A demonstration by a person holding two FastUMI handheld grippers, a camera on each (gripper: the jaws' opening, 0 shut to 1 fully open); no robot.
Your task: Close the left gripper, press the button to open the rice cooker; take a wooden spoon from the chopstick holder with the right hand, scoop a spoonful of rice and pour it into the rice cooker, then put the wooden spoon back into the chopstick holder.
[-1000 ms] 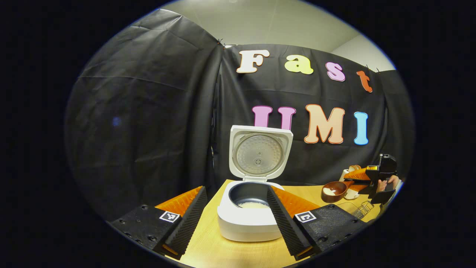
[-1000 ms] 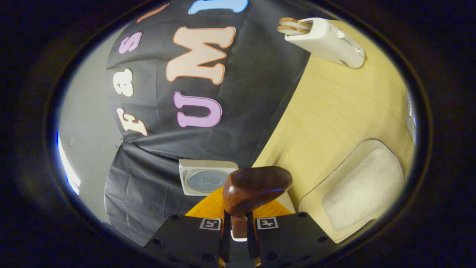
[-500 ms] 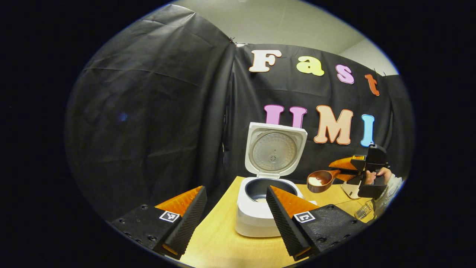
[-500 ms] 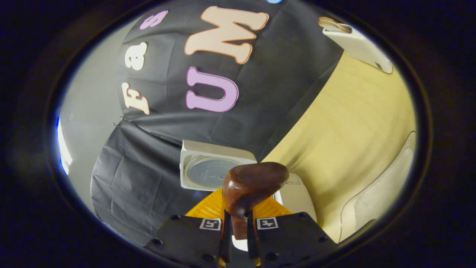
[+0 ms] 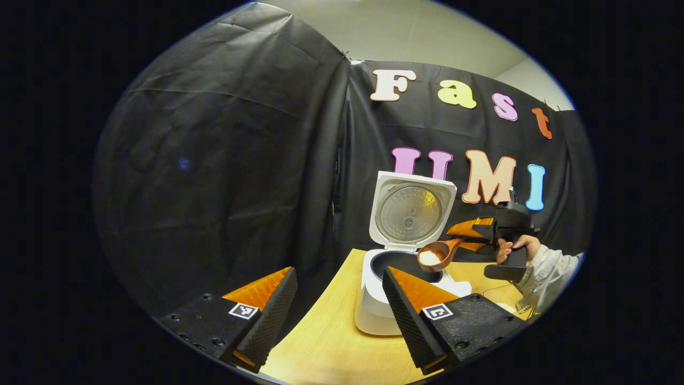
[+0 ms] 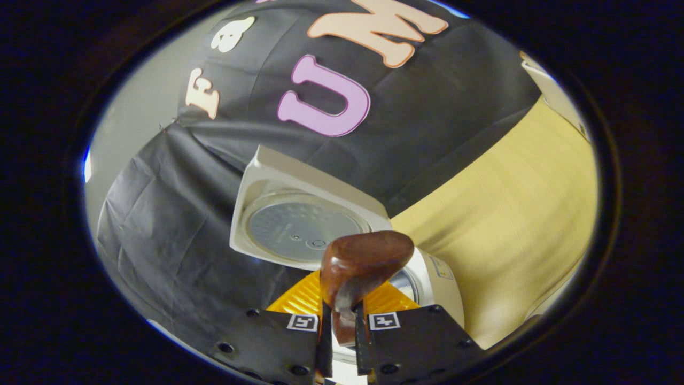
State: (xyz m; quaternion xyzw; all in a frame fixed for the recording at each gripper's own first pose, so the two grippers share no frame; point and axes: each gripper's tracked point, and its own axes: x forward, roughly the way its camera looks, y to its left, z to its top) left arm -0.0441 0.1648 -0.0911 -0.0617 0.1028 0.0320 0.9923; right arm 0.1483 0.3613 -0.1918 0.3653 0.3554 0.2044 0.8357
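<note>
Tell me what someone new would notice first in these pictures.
First, the white rice cooker on the pale wooden table, its lid standing open against the black cloth. Next, the brown wooden spoon heaped with white rice, held over the cooker's dark pot by the right tool. The left tool is open in the foreground.

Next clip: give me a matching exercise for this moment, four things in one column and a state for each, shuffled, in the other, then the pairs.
Things:
1. rice cooker lid
2. wooden spoon
3. left tool
4. right tool

States:
A. open, gripping nothing
B. raised upright behind the pot
C. loaded with rice, above the cooker's open pot
D. shut on the spoon handle

Pairs: 1-B, 2-C, 3-A, 4-D
</note>
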